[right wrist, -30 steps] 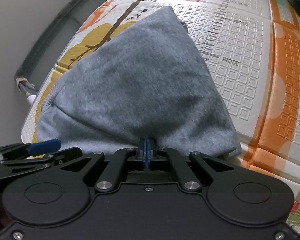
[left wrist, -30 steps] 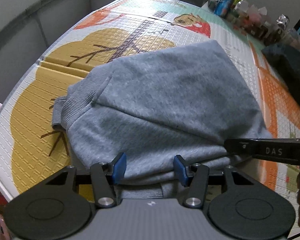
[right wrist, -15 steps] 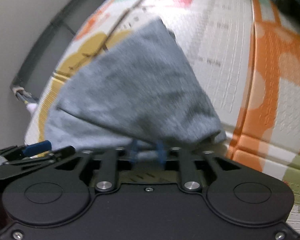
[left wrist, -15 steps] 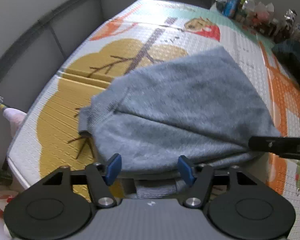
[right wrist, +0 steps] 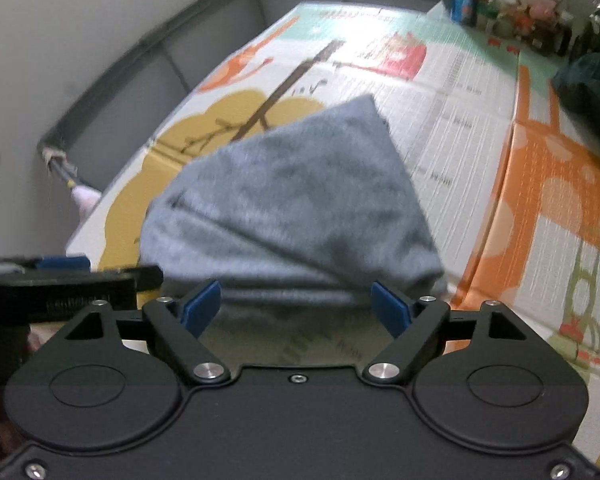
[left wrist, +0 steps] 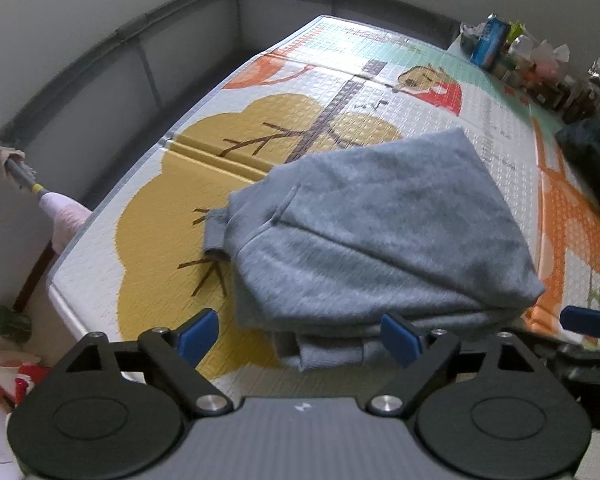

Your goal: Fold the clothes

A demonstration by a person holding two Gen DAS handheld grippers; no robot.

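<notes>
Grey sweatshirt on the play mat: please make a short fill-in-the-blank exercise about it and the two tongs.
1. The folded sweatshirt is ____ in colour.
2. It lies on a play mat printed with a ____ tree.
3. The left tongs and the right tongs both stand ____, gripping nothing.
4. A dark garment lies near the mat's ____ edge.

Missing words: grey; yellow; open; right

Each black hand-held gripper (left wrist: pixel 300 334) has blue pads (left wrist: pixel 198 336), silver screws and round housings.
</notes>
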